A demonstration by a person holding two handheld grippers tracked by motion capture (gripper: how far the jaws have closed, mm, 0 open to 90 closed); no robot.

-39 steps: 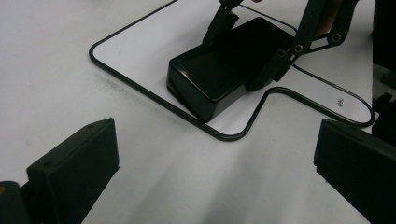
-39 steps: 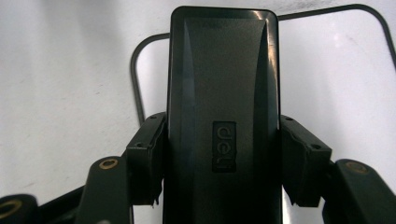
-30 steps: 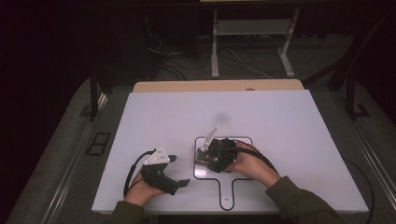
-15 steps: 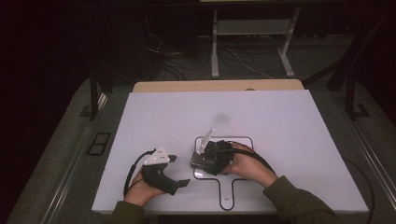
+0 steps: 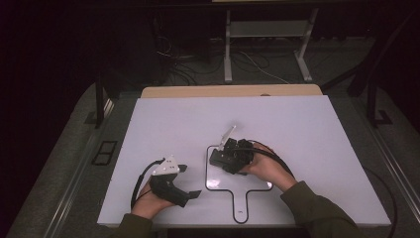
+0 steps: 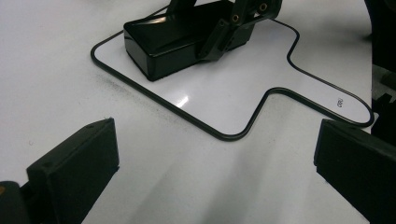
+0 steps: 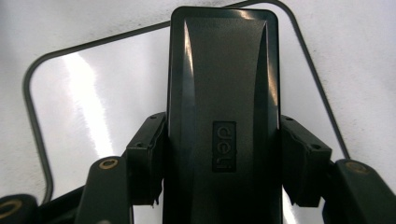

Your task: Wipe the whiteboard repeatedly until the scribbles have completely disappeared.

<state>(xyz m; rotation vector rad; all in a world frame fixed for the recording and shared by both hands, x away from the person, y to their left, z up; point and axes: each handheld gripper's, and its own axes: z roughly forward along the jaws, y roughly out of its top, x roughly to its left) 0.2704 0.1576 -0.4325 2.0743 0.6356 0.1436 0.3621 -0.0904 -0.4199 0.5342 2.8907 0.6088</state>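
The right gripper [image 5: 223, 157] is pinching a glossy black rectangular block with a "deli" mark, apparently a whiteboard eraser [image 7: 223, 116], across its long sides, each jaw pressing flat on one flank so the block cannot twist loose. It is holding the block low over the small white paddle-shaped board with a thin black rim [image 5: 216, 178], which is lying on the wide white table [image 5: 297, 129] near the person's edge. In the left gripper view the block [image 6: 159, 44] is sitting on, or just above, the board's shiny face [image 6: 219, 93]; contact cannot be told. That flat, square hold suits wiping the surface. The left gripper [image 5: 190, 191] is resting on the table beside the board, its jaws spread wide with nothing between them, probably waiting clear of the working hand.
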